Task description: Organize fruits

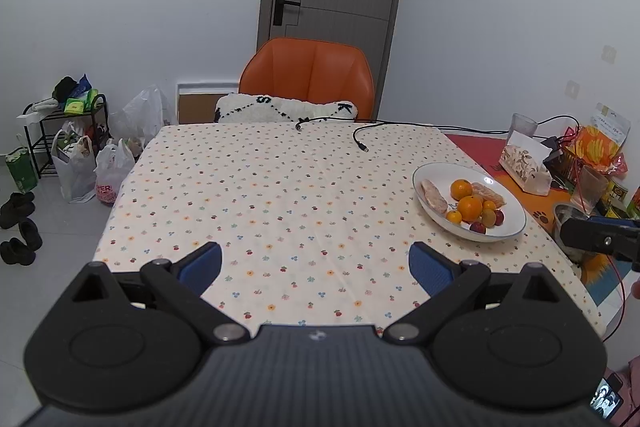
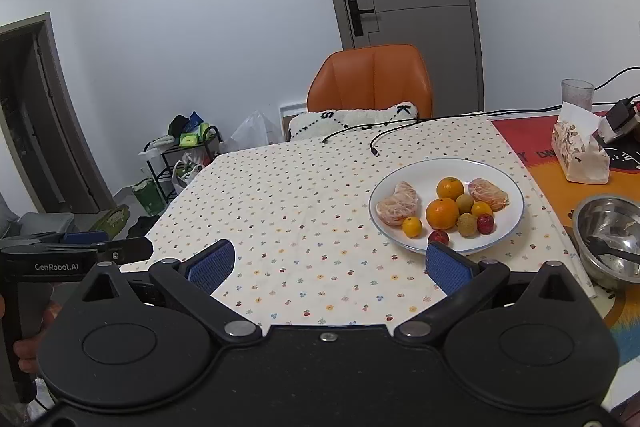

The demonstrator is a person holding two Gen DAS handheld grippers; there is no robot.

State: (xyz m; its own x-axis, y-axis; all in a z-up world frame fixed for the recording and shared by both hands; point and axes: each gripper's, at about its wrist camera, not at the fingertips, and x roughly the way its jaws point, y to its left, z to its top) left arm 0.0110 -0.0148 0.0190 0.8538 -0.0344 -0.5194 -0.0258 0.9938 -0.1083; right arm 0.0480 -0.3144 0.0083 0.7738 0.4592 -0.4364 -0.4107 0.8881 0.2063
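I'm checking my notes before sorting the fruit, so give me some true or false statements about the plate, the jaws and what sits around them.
1. All the fruit lies on the white plate. True.
2. The right gripper is shut on an orange. False: its jaws stand wide apart and hold nothing.
3. Two peeled citrus pieces lie on the plate. True.
4. The metal bowl is full of fruit. False: only a dark utensil shows in it.
5. The left gripper is open over the tablecloth. True.
6. The chair is blue. False: it is orange.
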